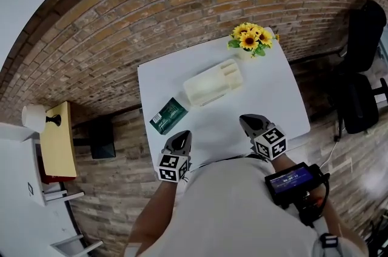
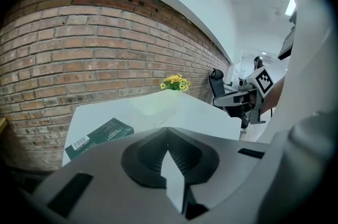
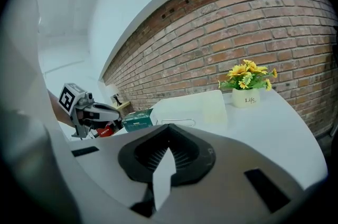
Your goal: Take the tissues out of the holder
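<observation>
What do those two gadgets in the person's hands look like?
Both the left gripper and the right gripper are grey, wedge-shaped tools with dark ribbed jaws, each carrying a white cube printed with black square markers. The person wears a pale top, and a black device with a blue screen sits by the right hand.

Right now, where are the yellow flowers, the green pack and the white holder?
yellow flowers (image 1: 250, 39): head view, on the blooms.
green pack (image 1: 169, 116): head view, middle of its top face.
white holder (image 1: 209, 85): head view, on its top side.
</observation>
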{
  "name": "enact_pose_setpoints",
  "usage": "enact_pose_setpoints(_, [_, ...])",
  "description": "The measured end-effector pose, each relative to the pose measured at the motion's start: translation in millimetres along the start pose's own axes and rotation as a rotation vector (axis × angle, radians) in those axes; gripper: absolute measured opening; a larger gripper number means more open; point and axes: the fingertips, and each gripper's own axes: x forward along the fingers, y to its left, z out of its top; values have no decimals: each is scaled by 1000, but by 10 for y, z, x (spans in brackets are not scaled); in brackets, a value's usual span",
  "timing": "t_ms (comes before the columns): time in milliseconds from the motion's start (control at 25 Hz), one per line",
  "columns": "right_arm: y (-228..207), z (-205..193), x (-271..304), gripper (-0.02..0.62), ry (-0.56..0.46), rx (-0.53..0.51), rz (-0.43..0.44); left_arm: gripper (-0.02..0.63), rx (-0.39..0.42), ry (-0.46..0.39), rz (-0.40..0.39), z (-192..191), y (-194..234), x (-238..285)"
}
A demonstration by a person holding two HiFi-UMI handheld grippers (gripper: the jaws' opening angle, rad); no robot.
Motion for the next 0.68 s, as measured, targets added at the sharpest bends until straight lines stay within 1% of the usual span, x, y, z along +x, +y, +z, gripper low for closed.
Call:
enact_pose_setpoints(320, [3,-42,-7,6,11,3,21,8,-5,8,27,-8,37,-29])
enact_pose_setpoints(680, [-16,-56,-15,6,9,10,19,8,3,29,18,-63,-2,13])
